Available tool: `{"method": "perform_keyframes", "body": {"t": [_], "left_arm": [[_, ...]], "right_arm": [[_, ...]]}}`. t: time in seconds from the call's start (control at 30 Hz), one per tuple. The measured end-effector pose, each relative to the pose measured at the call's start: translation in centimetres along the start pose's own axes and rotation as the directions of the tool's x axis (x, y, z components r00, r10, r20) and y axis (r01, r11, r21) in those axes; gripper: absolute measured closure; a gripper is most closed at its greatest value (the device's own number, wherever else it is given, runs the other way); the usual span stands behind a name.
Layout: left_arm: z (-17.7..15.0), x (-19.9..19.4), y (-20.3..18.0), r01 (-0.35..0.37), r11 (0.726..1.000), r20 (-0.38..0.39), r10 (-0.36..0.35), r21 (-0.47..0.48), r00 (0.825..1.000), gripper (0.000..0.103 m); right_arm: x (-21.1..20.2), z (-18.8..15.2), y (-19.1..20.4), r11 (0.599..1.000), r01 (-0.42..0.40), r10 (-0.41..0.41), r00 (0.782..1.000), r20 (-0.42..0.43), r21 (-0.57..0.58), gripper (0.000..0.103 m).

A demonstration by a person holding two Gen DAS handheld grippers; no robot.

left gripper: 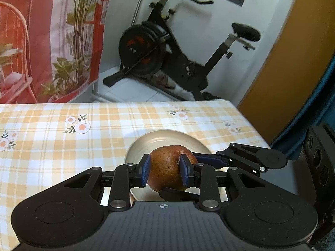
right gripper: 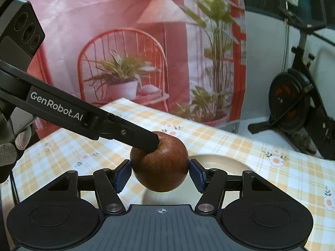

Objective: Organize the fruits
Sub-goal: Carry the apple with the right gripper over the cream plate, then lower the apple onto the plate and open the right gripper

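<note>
The red-brown apple (right gripper: 160, 165) is clamped between the blue pads of the right gripper (right gripper: 160, 174), one pad on each side of it. The left gripper (left gripper: 164, 170) grips the same apple at its stem end (its fingers reach in from the left in the right wrist view). The fruit hangs over the beige plate (left gripper: 165, 138) on the checked tablecloth (left gripper: 62, 138).

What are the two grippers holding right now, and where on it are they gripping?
Both hold one apple above the plate. The right gripper clamps its two sides at the widest part; the left gripper pinches it more narrowly, one finger at the stem dimple.
</note>
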State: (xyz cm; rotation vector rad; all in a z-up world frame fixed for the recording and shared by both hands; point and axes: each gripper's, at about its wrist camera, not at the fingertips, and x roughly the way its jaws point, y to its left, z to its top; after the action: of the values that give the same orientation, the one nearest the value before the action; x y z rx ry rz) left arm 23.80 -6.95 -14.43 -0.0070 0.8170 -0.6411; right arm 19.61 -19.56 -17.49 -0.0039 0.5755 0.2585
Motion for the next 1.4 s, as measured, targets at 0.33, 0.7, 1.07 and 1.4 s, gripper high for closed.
{"method": "perform_keyframes", "body": {"t": [0.33,0.7,1.07,1.4], "left_arm": [[1.0,5.3,2.1,-0.038,0.999,-0.073,0.037,-0.013,0.997,0.073],[1.2,7.0,2.4,-0.075,0.997,-0.09,0.076,0.01,0.993,0.073],[0.9,6.8,2.4,-0.107,0.994,-0.079,0.107,0.004,0.991,0.073],[0.1,5.9,3.0,-0.141,0.99,-0.065,0.14,-0.024,0.988,0.073]], "right_arm": [[5.7,-0.5,-3.6,0.999,-0.025,0.029,0.995,-0.098,0.036,0.047],[7.9,-0.8,-4.4,0.999,-0.025,0.03,0.991,-0.133,0.045,0.047],[8.4,-0.8,-3.9,0.999,-0.032,0.037,0.989,-0.14,0.037,0.046],[9.0,-0.3,-2.7,0.998,-0.067,0.067,0.984,-0.164,0.002,0.046]]}}
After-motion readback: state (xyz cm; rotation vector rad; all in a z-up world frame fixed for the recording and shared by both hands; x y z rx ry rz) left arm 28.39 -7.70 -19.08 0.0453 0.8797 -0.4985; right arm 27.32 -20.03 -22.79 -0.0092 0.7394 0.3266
